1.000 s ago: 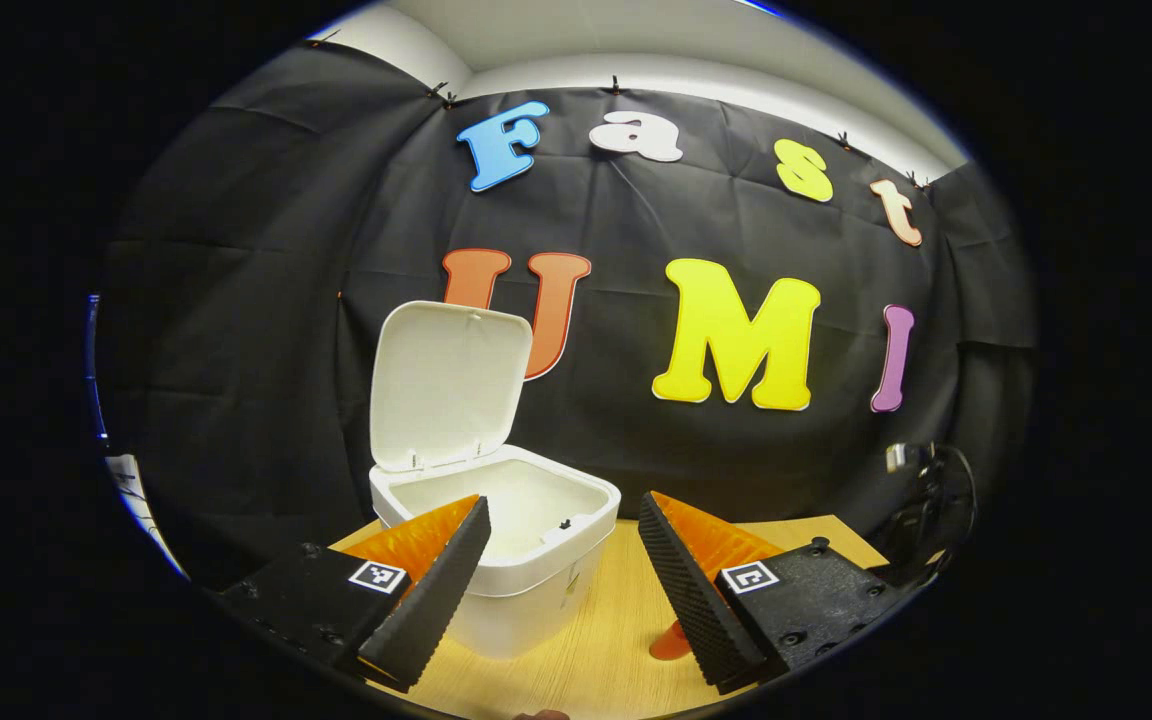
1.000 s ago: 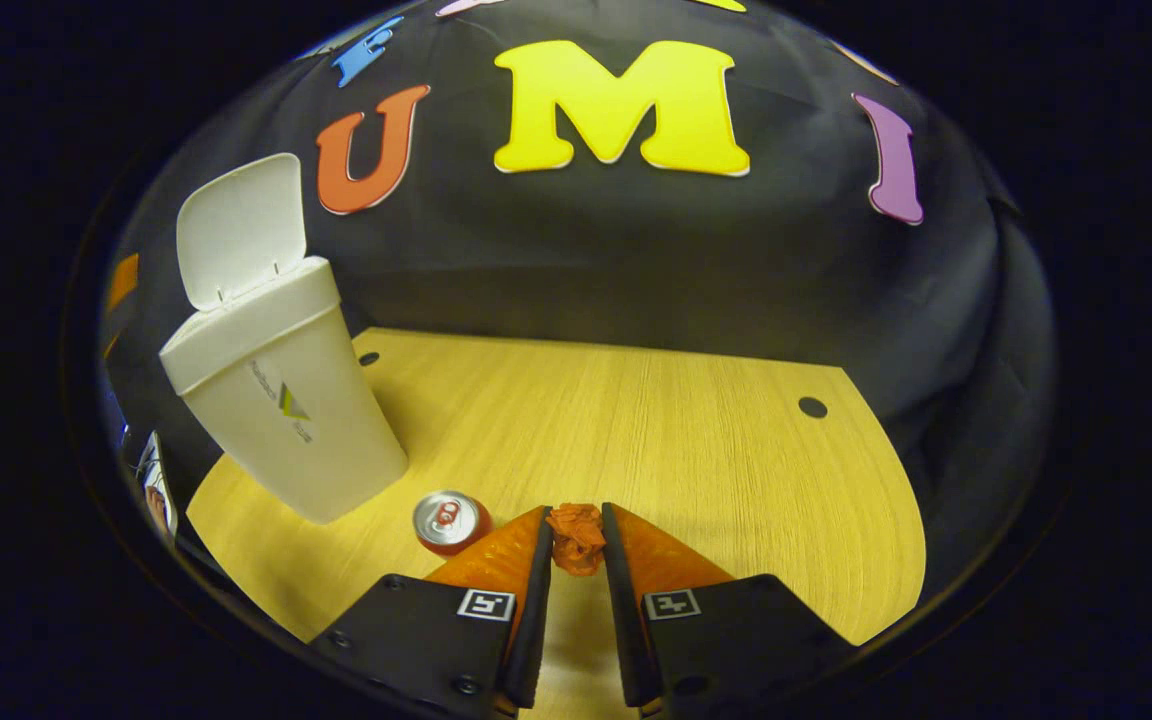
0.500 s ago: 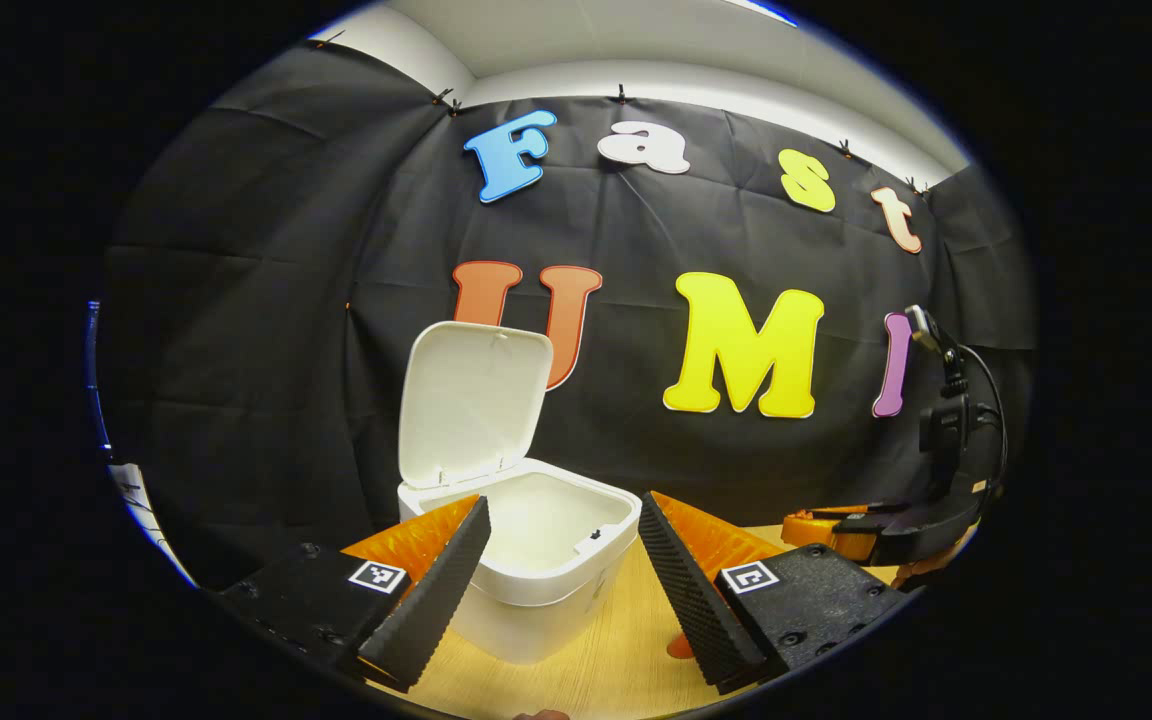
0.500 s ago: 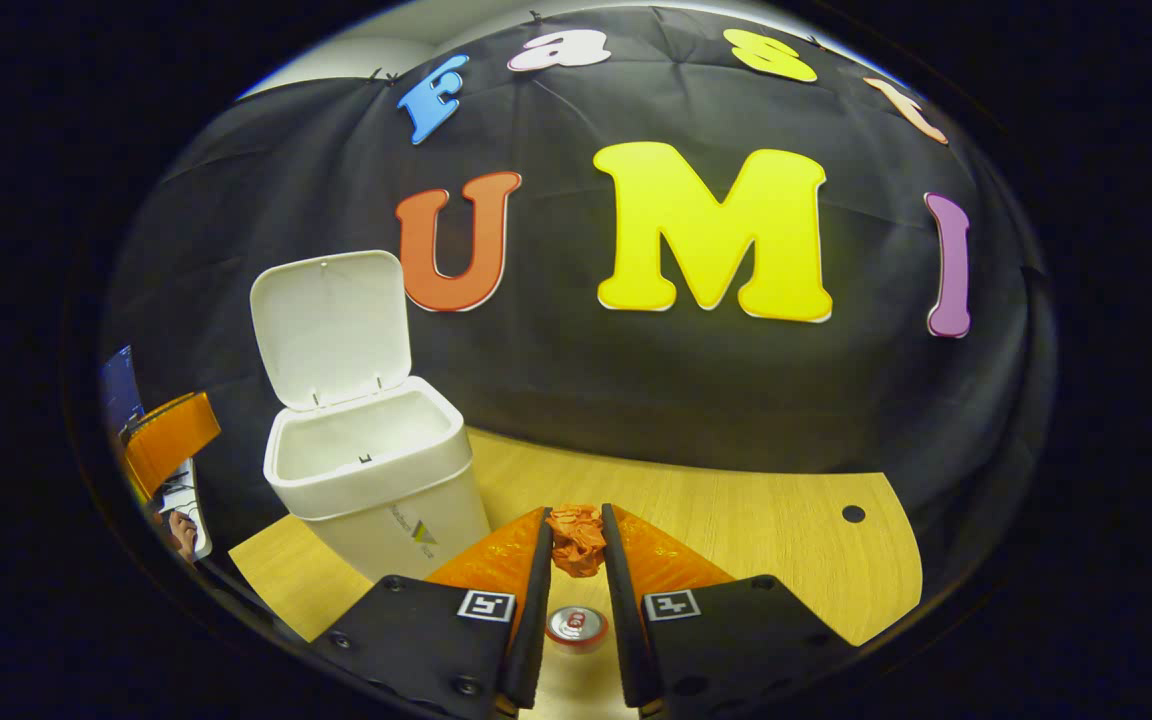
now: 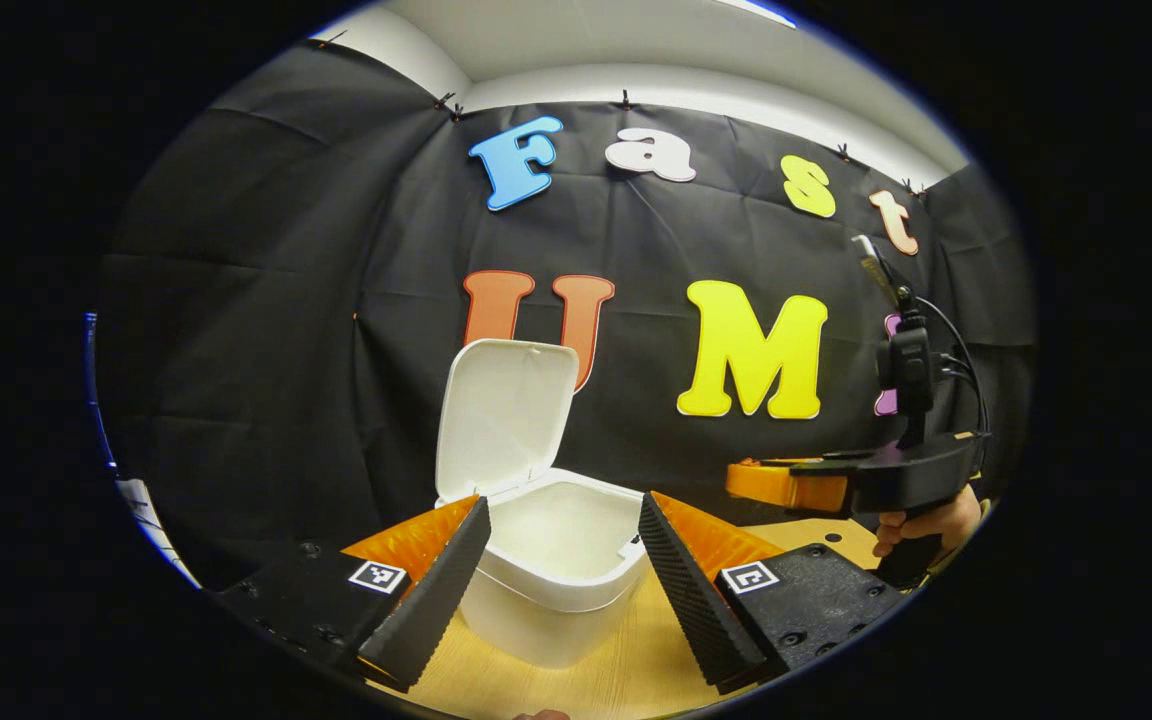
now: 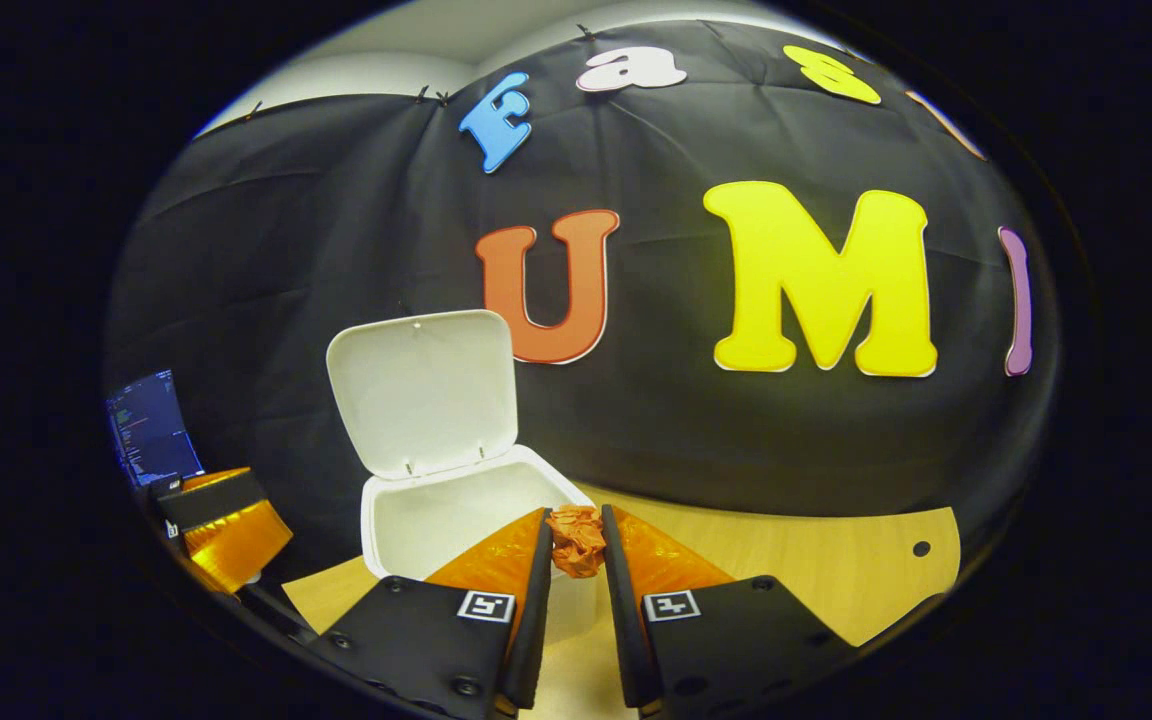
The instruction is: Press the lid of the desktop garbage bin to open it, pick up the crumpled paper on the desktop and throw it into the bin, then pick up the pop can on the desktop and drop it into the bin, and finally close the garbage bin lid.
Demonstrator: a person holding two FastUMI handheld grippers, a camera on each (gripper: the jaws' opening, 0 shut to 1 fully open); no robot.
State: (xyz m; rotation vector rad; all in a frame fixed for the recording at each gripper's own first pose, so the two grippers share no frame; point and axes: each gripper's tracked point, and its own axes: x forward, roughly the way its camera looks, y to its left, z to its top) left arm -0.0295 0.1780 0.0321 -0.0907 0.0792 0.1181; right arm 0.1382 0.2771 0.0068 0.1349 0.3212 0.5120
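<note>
Right gripper (image 6: 576,545) clamping crumpled paper (image 6: 577,540), seemingly above open bin (image 6: 436,515)

Left gripper (image 5: 561,560): fingers spread wide, nothing between, level. Right gripper (image 6: 576,560): fingers nearly closed, clamped both sides; hand (image 5: 926,525) on its handle.

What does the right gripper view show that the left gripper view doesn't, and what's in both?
Right gripper view: the crumpled paper pinched between the right gripper fingers near the bin's rim, and a screen at far left.

Left gripper view: the open left gripper, and a hand holding the other gripper off to the side.

Both: the white bin with its lid standing open, on the wooden table.
</note>
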